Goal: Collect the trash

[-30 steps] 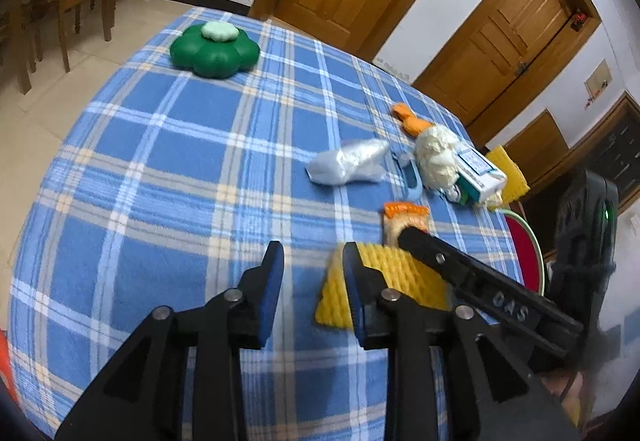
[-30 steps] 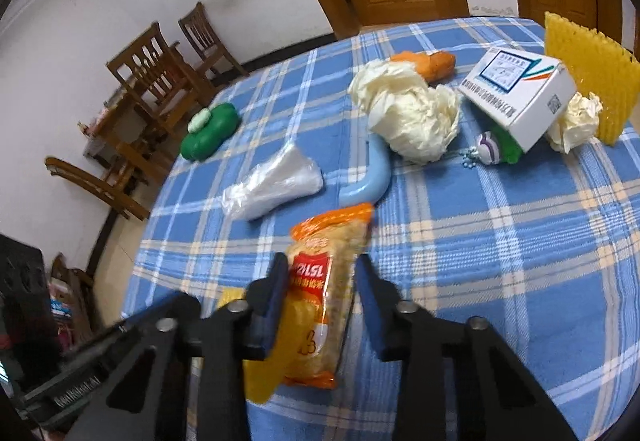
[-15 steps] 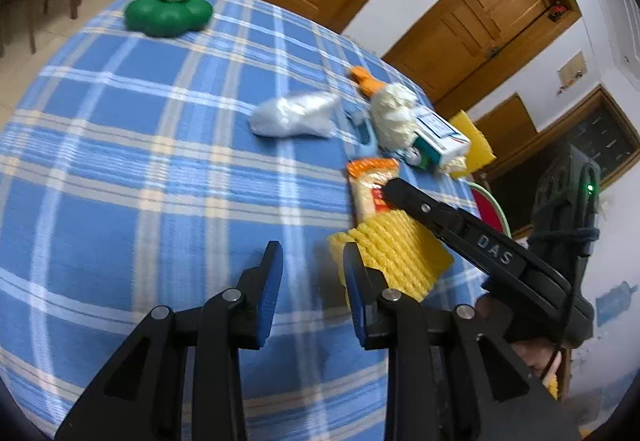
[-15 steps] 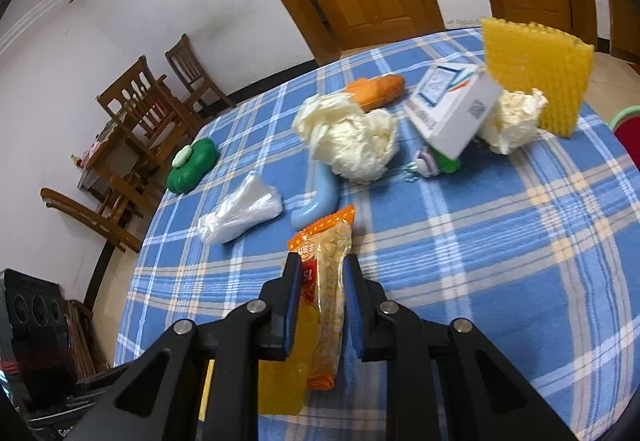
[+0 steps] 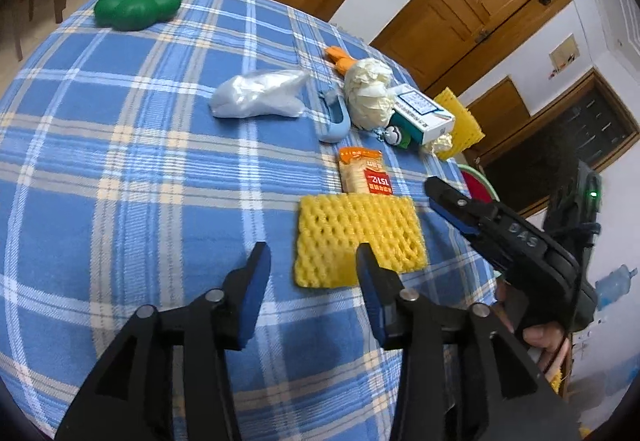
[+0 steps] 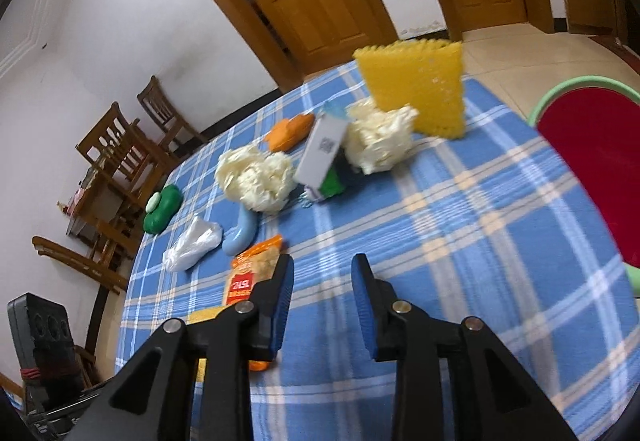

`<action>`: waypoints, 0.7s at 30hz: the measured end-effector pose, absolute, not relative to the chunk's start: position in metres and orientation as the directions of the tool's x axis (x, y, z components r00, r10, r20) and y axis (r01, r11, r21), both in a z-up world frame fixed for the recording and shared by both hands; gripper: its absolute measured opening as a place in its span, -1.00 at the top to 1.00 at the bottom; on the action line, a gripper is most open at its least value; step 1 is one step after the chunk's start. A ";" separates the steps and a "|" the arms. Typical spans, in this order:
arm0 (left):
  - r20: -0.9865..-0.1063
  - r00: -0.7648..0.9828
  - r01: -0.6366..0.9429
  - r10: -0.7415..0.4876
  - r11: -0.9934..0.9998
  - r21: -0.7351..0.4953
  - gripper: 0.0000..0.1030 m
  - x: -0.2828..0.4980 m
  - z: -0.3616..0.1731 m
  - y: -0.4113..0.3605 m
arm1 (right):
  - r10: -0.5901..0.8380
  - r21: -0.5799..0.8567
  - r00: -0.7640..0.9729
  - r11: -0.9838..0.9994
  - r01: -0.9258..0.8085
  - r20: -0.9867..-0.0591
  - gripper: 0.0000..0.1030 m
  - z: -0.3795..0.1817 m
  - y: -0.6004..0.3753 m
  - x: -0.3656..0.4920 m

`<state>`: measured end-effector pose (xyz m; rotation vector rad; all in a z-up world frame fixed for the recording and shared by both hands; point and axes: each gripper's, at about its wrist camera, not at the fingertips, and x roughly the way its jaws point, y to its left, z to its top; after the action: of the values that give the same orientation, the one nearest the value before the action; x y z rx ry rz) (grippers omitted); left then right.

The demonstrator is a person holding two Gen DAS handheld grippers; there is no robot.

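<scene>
Left gripper (image 5: 310, 261) hangs over the blue plaid tablecloth (image 5: 120, 161), jaws spread and just opened wider, nothing between the pads. Its right finger tip overlaps the near edge of the flat yellow foam net (image 5: 356, 237); contact cannot be judged from this angle. Wide bare cloth lies to the left of the net.

Right gripper (image 6: 322, 277): jaws parted, just opened, only bare cloth in the gap. The orange snack packet (image 6: 256, 269) lies just outside its left finger, partly hidden behind it.

Trash cluster toward the far edge: clear plastic bag (image 5: 260, 93), crumpled tissue (image 5: 368, 93), white carton (image 5: 420, 113), second foam net (image 6: 416, 89) upright at the table edge. Red basin with green rim (image 6: 592, 161) sits off the right edge, below table level. Open cloth lies between the right gripper and that edge.
</scene>
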<state>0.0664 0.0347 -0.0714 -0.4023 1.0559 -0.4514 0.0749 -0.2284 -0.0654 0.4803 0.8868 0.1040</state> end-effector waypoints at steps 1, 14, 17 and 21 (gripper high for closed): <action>-0.742 0.414 0.160 -0.528 0.844 -0.512 0.14 0.068 -0.072 0.030 | 0.280 0.445 0.637 0.889 0.110 -0.718 0.36 -0.065 -0.230 0.074; -0.731 0.371 0.201 -0.573 0.818 -0.538 0.67 0.072 -0.081 0.004 | 0.284 0.452 0.632 0.884 0.118 -0.721 0.35 -0.068 -0.238 0.068; -0.718 0.377 0.201 -0.585 0.809 -0.553 0.82 0.070 -0.080 0.007 | 0.294 0.453 0.624 0.885 0.108 -0.724 0.32 -0.068 -0.234 0.070; -0.709 0.417 0.207 -0.569 0.819 -0.535 0.82 0.064 -0.070 0.018 | 0.311 0.445 0.613 0.892 0.076 -0.726 0.30 -0.068 -0.221 0.072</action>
<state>0.0642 0.0177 -0.0696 -0.3966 1.0328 -0.5033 0.0723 -0.2213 -0.0682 0.4649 0.9089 0.1410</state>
